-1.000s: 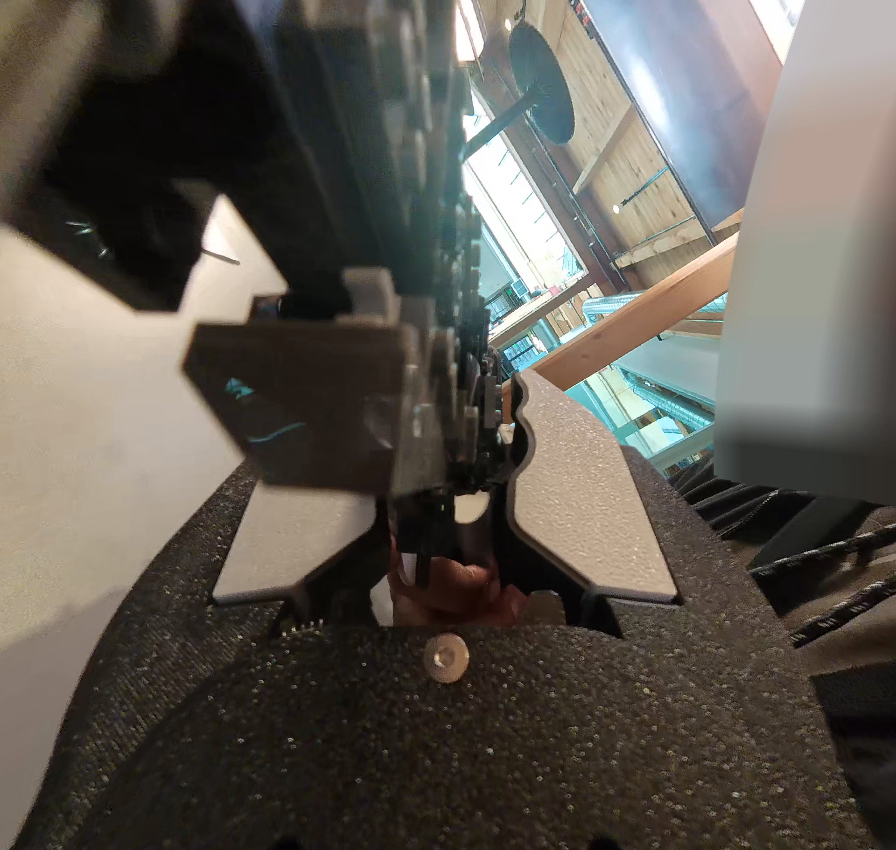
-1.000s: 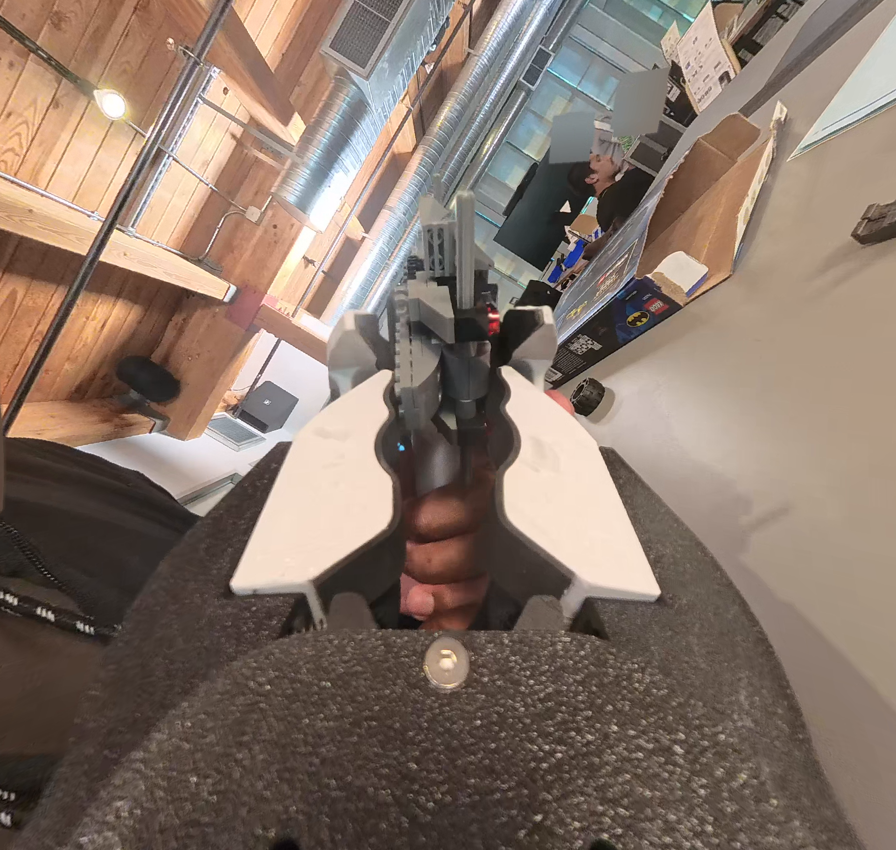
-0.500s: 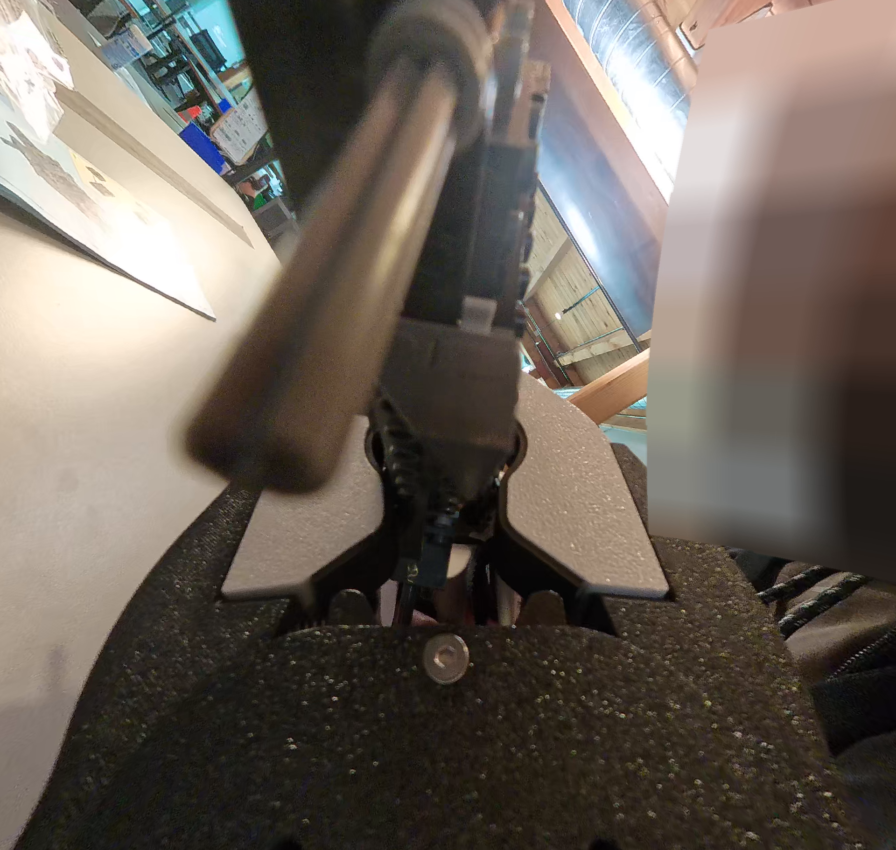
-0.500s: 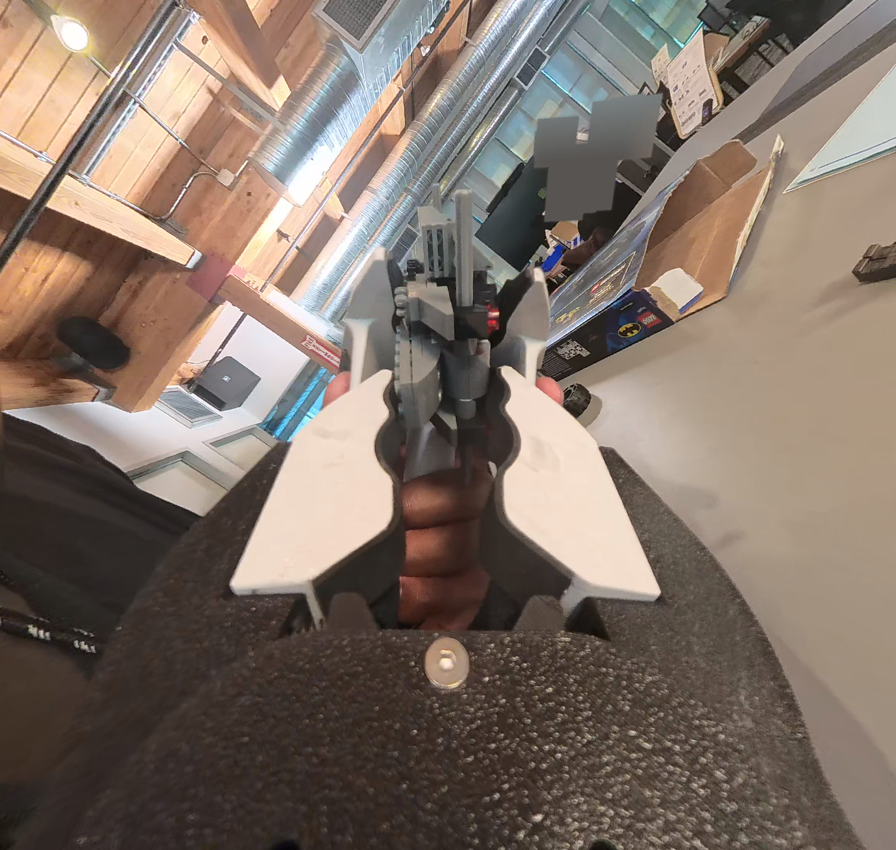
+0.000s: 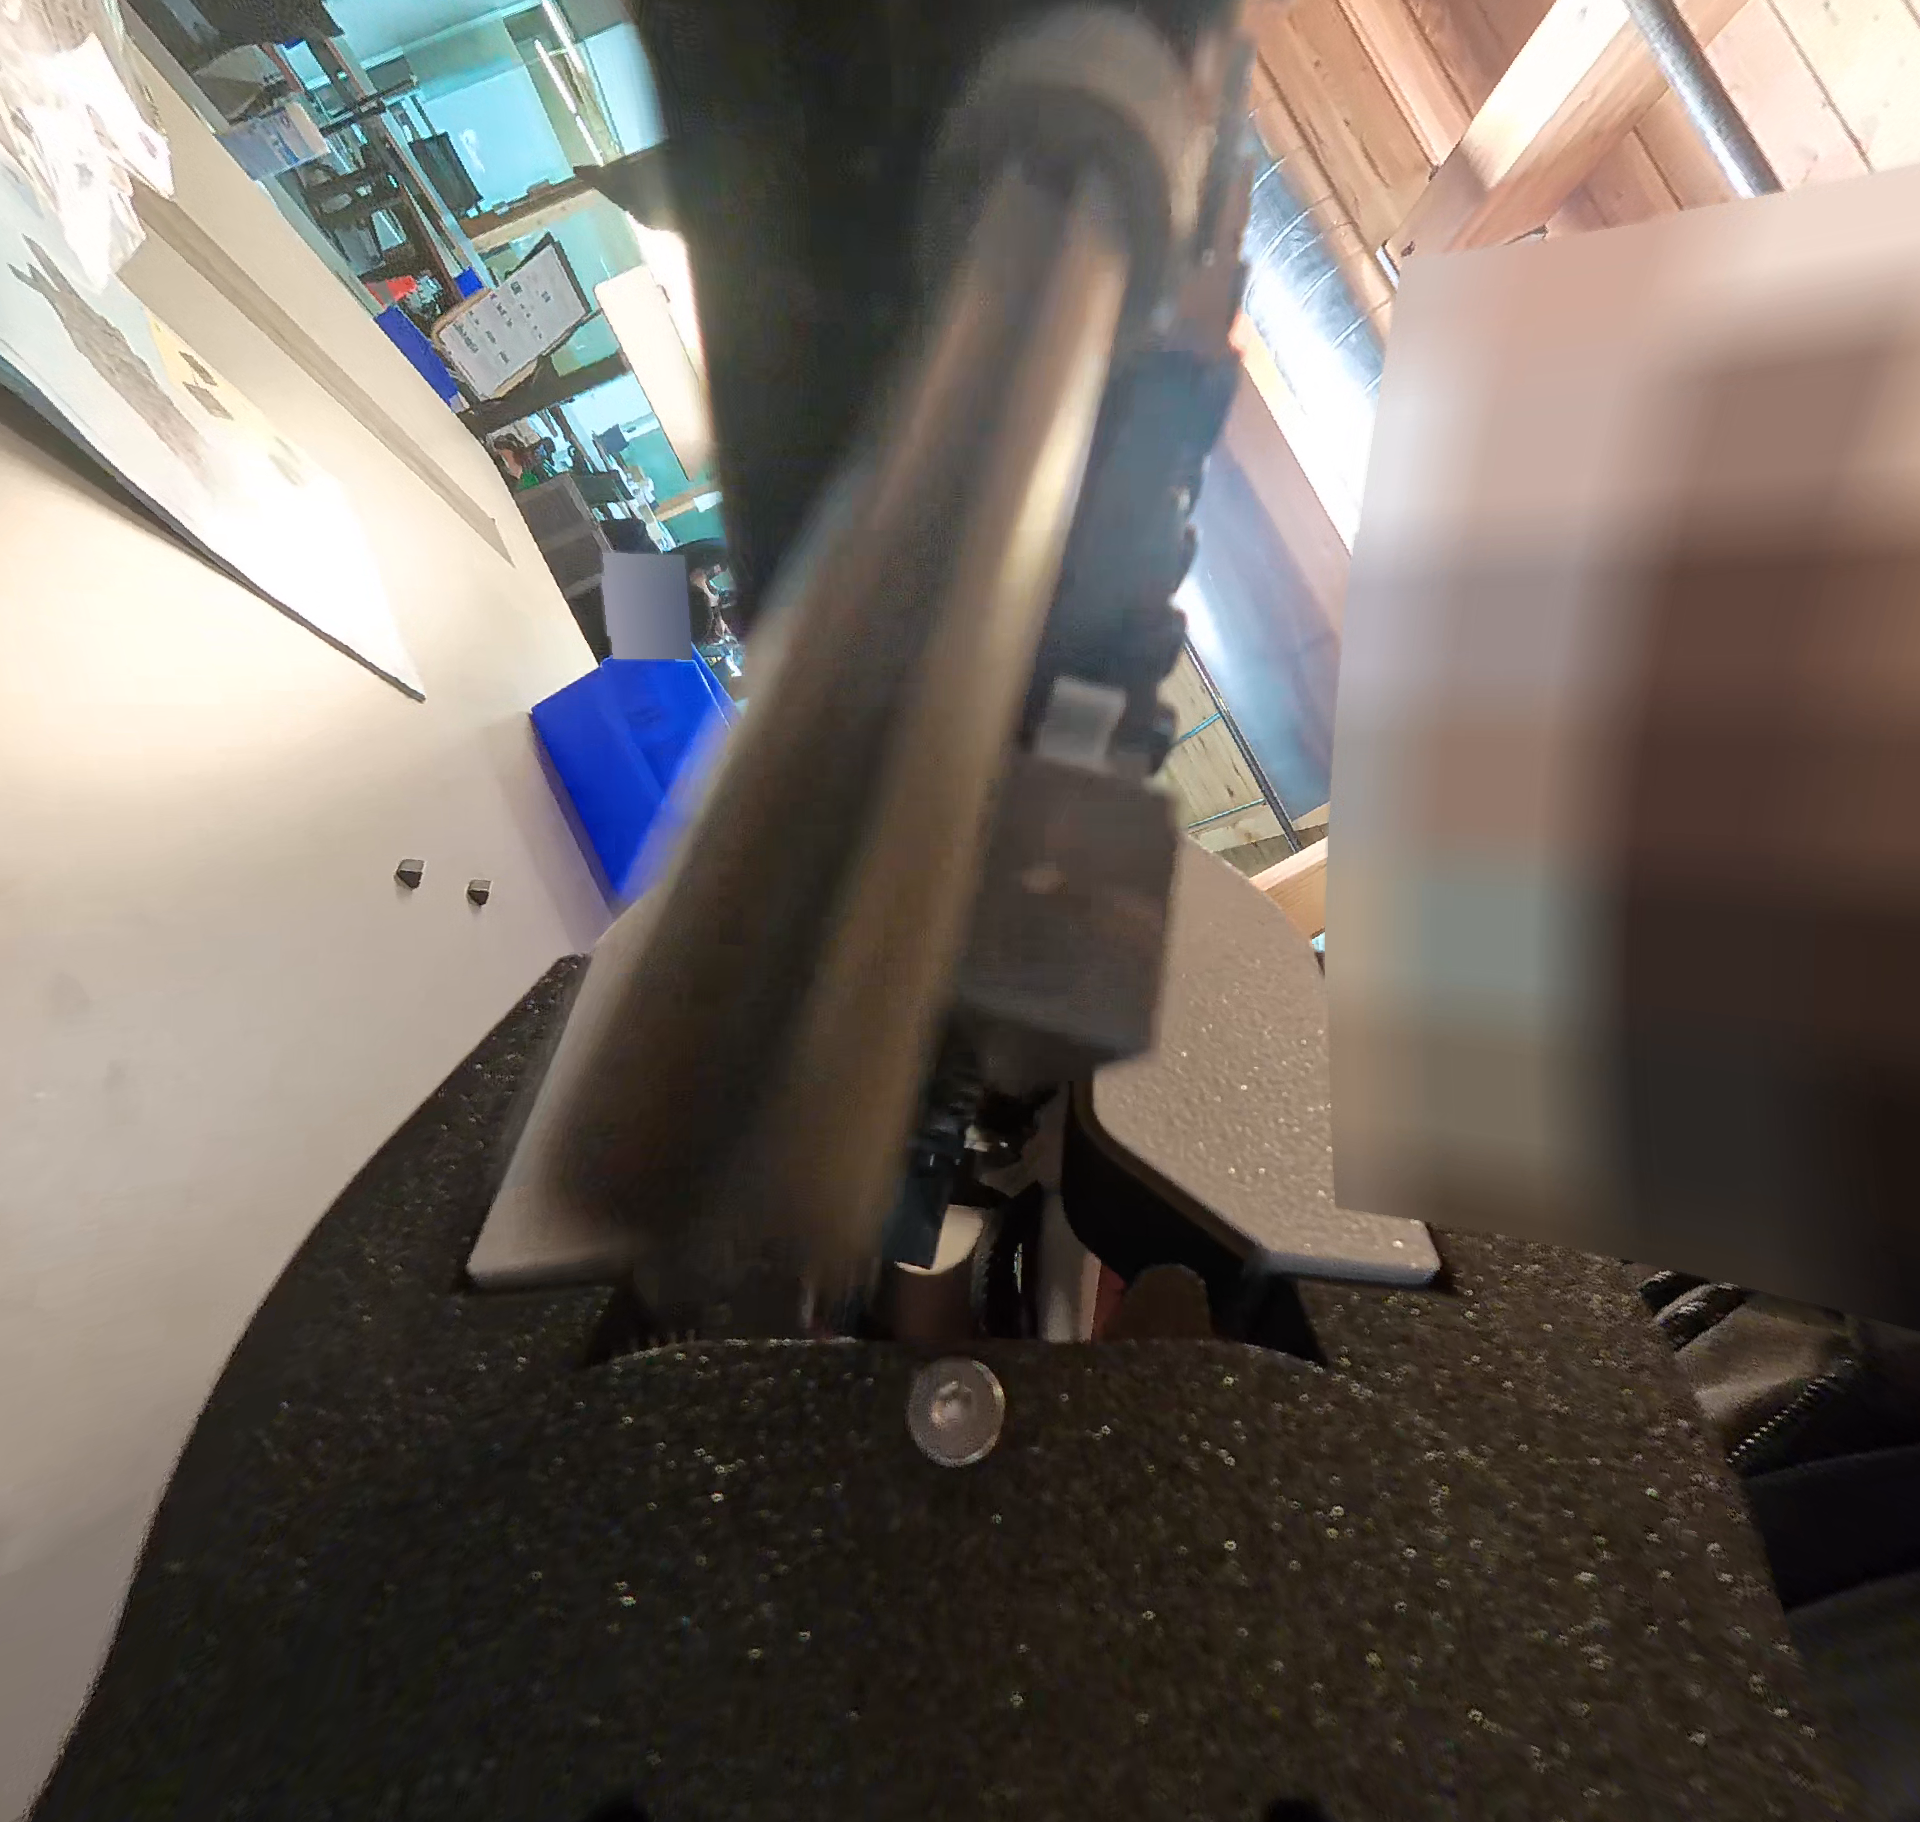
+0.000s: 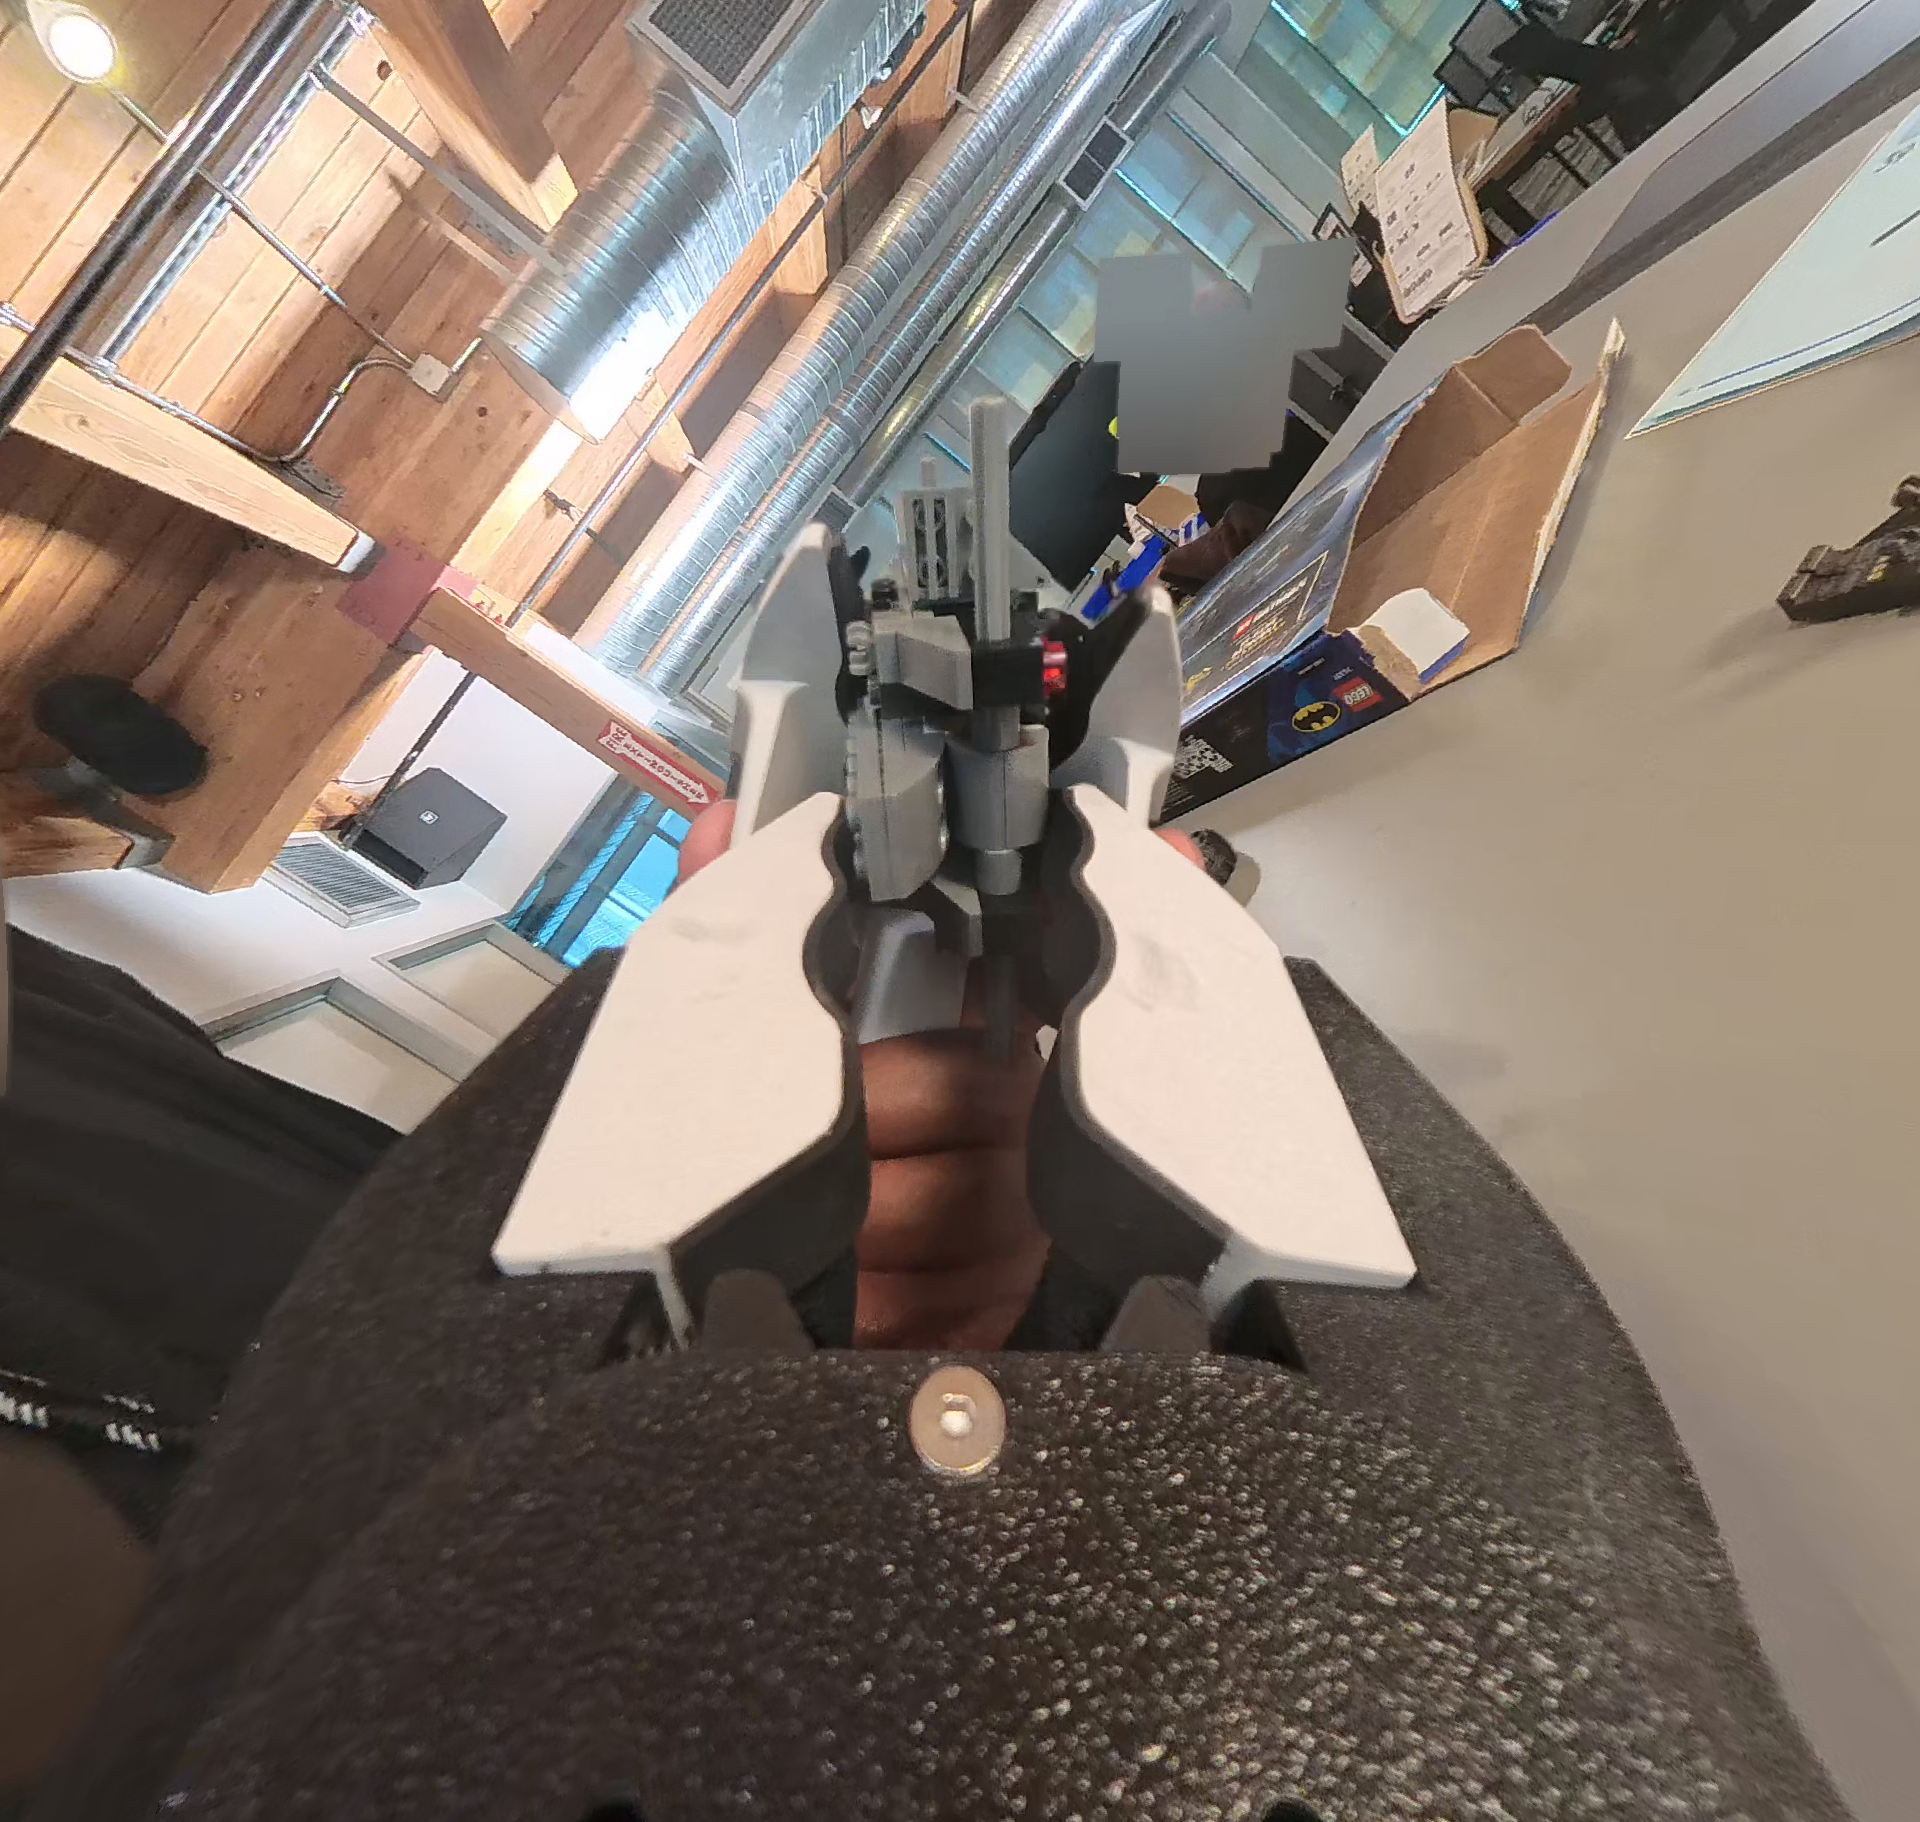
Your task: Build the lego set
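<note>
While the right gripper (image 6: 956,692) pinches the grey brick model (image 6: 904,785) between both fingers, raised above the table (image 6: 1558,941), a blurred dark rod (image 5: 883,733) crosses the left gripper (image 5: 914,899). Whether that one grips anything, I cannot tell.

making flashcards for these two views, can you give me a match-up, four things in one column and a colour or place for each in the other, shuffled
Things:
1. plastic bin
2. opened cardboard box
3. brick-built model
4. round ducts

Places or colours:
A. overhead, against the wooden ceiling
B. between the right gripper's fingers
C. bright blue
D. lying on the grey table, brown inside

Pairs: 1-C, 2-D, 3-B, 4-A
</note>
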Tool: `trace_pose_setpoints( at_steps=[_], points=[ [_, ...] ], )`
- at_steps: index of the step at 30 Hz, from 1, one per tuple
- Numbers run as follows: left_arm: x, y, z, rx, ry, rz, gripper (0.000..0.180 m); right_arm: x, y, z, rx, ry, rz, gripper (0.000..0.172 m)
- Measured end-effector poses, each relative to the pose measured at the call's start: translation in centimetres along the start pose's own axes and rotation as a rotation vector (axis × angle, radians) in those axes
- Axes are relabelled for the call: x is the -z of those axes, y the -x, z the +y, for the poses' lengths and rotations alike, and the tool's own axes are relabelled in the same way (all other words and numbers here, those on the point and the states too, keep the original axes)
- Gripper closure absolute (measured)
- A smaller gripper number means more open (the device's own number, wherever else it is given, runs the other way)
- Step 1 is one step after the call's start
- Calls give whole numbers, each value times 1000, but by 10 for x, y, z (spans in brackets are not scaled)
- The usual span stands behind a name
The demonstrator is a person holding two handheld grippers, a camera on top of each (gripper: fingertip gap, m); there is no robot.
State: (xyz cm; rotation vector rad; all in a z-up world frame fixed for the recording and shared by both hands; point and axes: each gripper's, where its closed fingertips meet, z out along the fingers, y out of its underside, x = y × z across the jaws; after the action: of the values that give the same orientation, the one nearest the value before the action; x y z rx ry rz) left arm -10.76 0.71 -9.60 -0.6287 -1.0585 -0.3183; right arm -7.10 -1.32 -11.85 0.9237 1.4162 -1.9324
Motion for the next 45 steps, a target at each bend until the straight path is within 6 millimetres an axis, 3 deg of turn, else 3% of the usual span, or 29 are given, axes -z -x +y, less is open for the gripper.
trace_pose_setpoints(
  at_steps=[4, 5, 10, 13, 19, 24, 26, 34, 38, 45],
  points=[
    [-1, 2, 5, -27, 22, -12, 132, 0, -1, -4, -17, -16, 5, 138],
    [-1, 2, 4, -28, 14, -13, 81, 0, -1, -3, -21, -15, 4, 138],
    [1, 1, 2, -28, 2, 7, 86, -2, -1, -2, -33, -10, 3, 138],
    [2, -1, 1, -41, -4, 24, 39, -3, 1, -2, -19, -2, 6, 138],
    [3, -3, 2, -19, 3, 57, 53, -3, 1, -1, 23, 10, 32, 138],
    [4, -7, 4, -47, 19, 92, 52, -2, 4, 0, 54, 18, 22, 138],
    [4, -12, 5, -90, 33, 119, 139, -2, 8, 0, 86, 21, 5, 138],
    [7, -16, 2, -151, -3, 159, 139, 0, 12, -6, 167, 10, 25, 132],
    [5, -16, 15, -215, 65, 162, 138, 1, 11, -9, 171, 2, 32, 133],
    [7, -24, 17, -263, 57, 193, 137, 2, 16, -7, 208, 30, 23, 135]
  ],
)
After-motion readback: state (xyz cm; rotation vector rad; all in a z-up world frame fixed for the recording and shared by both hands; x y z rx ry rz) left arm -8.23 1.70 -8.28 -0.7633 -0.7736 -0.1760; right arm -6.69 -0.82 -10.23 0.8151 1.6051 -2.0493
